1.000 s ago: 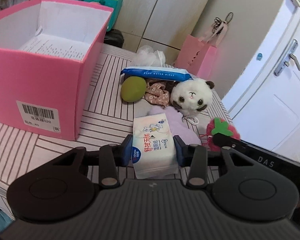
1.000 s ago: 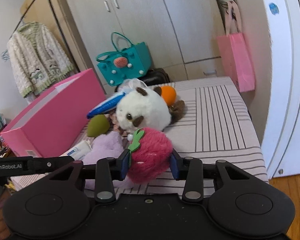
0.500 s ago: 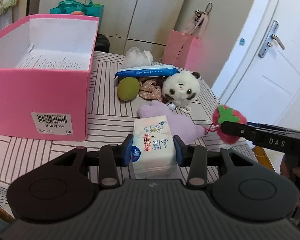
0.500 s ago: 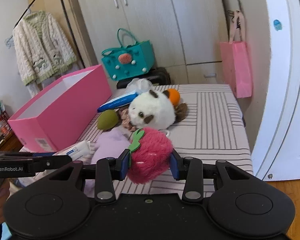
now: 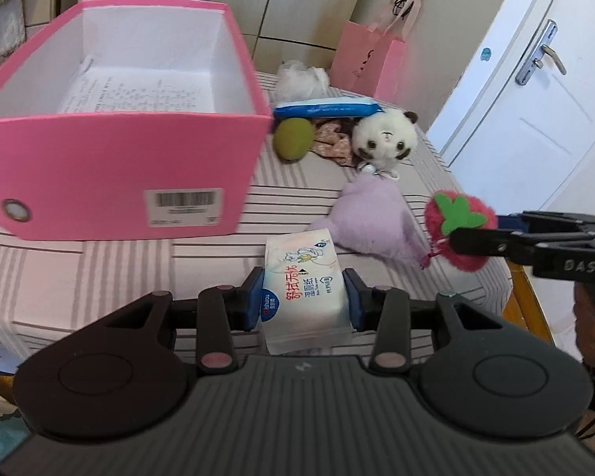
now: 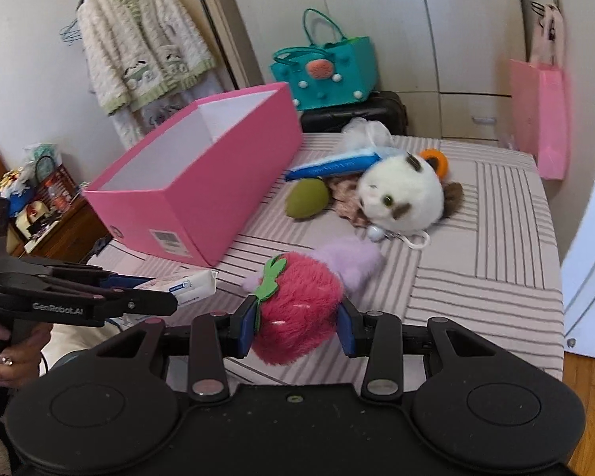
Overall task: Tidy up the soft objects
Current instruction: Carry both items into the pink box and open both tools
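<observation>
My left gripper (image 5: pixel 303 297) is shut on a white tissue pack (image 5: pixel 303 281) and holds it above the striped table's near edge. My right gripper (image 6: pixel 297 327) is shut on a pink plush strawberry (image 6: pixel 297 311), also seen in the left wrist view (image 5: pixel 462 228). The open pink box (image 5: pixel 119 158) stands at the left, with a printed sheet inside. A panda plush (image 5: pixel 384 139), a purple plush (image 5: pixel 377 224), a green sponge (image 5: pixel 293 139), a blue wipes pack (image 5: pixel 325 107) and patterned cloth (image 5: pixel 333 142) lie on the table.
The striped table (image 6: pixel 496 277) ends close to a white door (image 5: pixel 535 99) on the right. A pink gift bag (image 5: pixel 367 63) and a teal bag (image 6: pixel 325 71) stand behind. A white net pouf (image 5: pixel 301 77) lies at the back.
Both grippers have risen and swung left towards the pink box, keeping hold of the tissue pack and the strawberry. The box now looms larger in the left wrist view.
</observation>
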Demonstrator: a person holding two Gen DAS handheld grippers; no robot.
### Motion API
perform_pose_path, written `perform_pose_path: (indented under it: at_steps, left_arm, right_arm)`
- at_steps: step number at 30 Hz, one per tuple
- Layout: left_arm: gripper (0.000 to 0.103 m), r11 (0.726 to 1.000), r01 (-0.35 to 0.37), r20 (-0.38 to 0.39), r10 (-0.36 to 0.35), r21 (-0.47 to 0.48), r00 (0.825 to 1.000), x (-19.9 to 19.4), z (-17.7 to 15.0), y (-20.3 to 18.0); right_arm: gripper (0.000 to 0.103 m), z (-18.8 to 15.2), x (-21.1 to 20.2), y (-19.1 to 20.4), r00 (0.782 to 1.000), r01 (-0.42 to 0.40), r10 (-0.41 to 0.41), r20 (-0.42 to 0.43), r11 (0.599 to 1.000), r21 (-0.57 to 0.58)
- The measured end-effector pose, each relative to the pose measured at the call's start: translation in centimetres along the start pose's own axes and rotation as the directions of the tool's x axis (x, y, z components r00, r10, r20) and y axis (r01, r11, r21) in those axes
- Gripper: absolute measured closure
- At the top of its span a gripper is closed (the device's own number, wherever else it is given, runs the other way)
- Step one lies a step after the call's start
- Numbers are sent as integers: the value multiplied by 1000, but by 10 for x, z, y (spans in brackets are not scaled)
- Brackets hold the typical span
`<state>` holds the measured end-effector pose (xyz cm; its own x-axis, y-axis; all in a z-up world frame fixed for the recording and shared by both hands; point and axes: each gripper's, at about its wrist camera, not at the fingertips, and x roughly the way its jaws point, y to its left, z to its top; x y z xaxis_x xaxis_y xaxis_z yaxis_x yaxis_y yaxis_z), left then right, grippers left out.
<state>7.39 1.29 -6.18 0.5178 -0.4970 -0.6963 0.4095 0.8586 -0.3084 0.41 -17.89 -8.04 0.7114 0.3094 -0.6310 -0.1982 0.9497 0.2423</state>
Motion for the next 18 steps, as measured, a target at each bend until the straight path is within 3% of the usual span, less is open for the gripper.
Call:
perform_pose_path:
  at_steps: [12,18]
  left_arm:
    - [63,999,26,24,-27,35,999,-26,11,12]
    - [63,997,65,-29,-64,35,998,-26,12,12]
  right_arm:
    - [57,8,-24,13,994,110,-110,19,993,-47]
    - [57,5,-21,18,997,49,-51,-51,998,-35]
